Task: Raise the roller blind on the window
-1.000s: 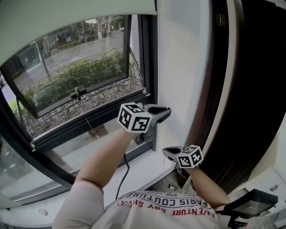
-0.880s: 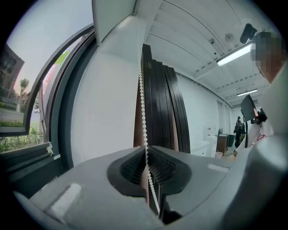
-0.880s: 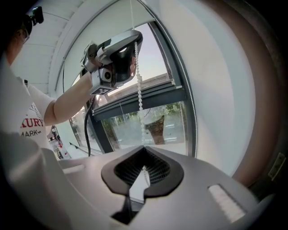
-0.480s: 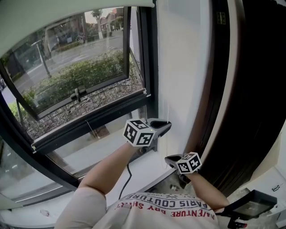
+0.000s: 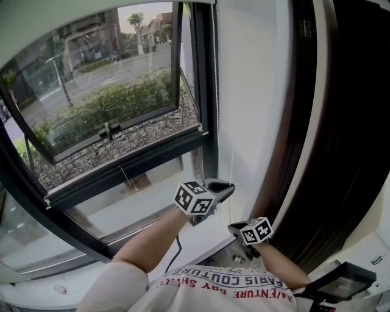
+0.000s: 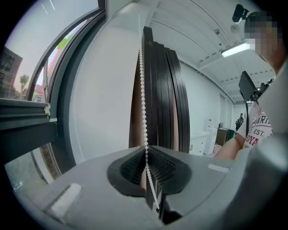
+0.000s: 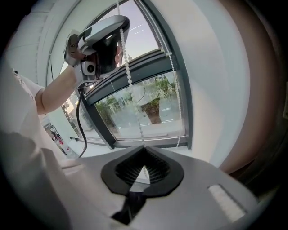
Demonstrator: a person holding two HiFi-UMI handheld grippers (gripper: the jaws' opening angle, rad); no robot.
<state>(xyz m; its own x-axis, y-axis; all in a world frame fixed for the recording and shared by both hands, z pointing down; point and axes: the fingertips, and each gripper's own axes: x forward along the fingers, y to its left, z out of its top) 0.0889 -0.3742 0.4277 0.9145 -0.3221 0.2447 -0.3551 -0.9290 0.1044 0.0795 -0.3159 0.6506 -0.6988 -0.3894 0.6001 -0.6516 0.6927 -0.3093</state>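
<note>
The pale roller blind [image 5: 55, 18] covers only the window's top left, its bottom edge high in the head view. Its white bead chain [image 5: 214, 73] hangs along the dark frame's right side. My left gripper [image 5: 229, 186] is shut on this chain, which runs down from above into the jaws, as the left gripper view shows: chain [image 6: 143, 90], gripper [image 6: 146, 150]. My right gripper [image 5: 233, 226] sits just below and right of the left one. In the right gripper view the chain [image 7: 128, 76] drops from the left gripper [image 7: 105, 29] into the shut right gripper [image 7: 143, 148].
A dark window frame with a tilted-open sash [image 5: 109, 131] fills the left. A white sill [image 5: 201, 234] with a black cable [image 5: 177, 250] lies below. A white wall strip [image 5: 250, 91] and dark stacked panels [image 5: 347, 122] stand at the right. A dark device [image 5: 341, 280] sits at the bottom right.
My left gripper has moved down along the chain and closer to the right gripper, which has sunk slightly. The blind's bottom edge has risen, and more of the window shows.
</note>
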